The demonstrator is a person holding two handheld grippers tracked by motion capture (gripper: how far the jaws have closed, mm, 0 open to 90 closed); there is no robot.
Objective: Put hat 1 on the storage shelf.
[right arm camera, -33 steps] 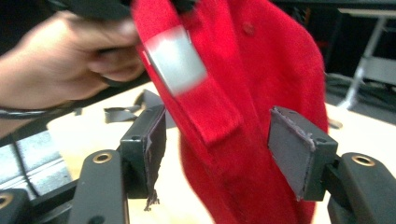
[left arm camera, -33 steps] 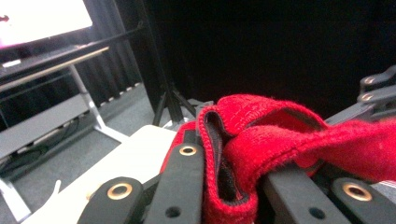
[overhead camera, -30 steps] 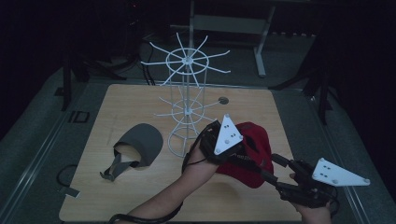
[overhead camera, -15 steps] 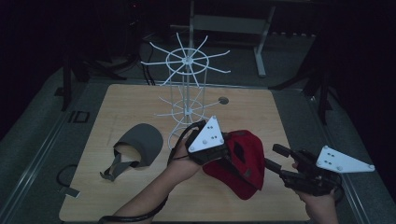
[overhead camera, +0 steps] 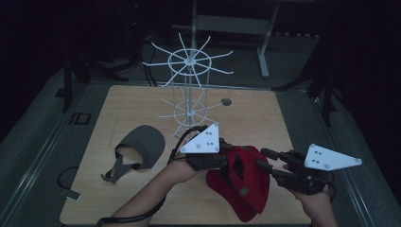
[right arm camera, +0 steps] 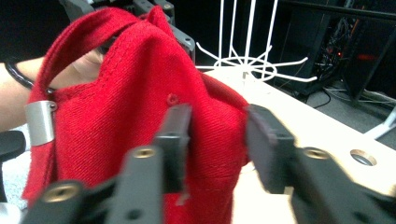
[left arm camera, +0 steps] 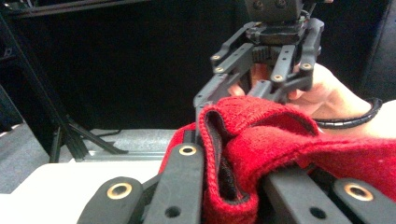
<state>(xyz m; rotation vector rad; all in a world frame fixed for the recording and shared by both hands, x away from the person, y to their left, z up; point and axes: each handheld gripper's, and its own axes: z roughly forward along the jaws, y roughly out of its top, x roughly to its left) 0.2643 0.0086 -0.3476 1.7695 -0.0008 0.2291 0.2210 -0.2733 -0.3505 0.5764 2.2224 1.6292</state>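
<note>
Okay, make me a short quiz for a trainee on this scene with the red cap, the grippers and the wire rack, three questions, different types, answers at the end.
1. True or false: the left gripper is shut on the red cap.
2. Which lies left of the white wire rack in the high view? A) grey cap B) red cap C) right gripper
3. Fill in: the right gripper's jaws have just been ____, with no cloth pinched between them.

Key: 1 true; 2 A; 3 closing.

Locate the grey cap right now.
High view: the grey cap lies on the table's left half, left of the white wire rack, untouched.
</note>
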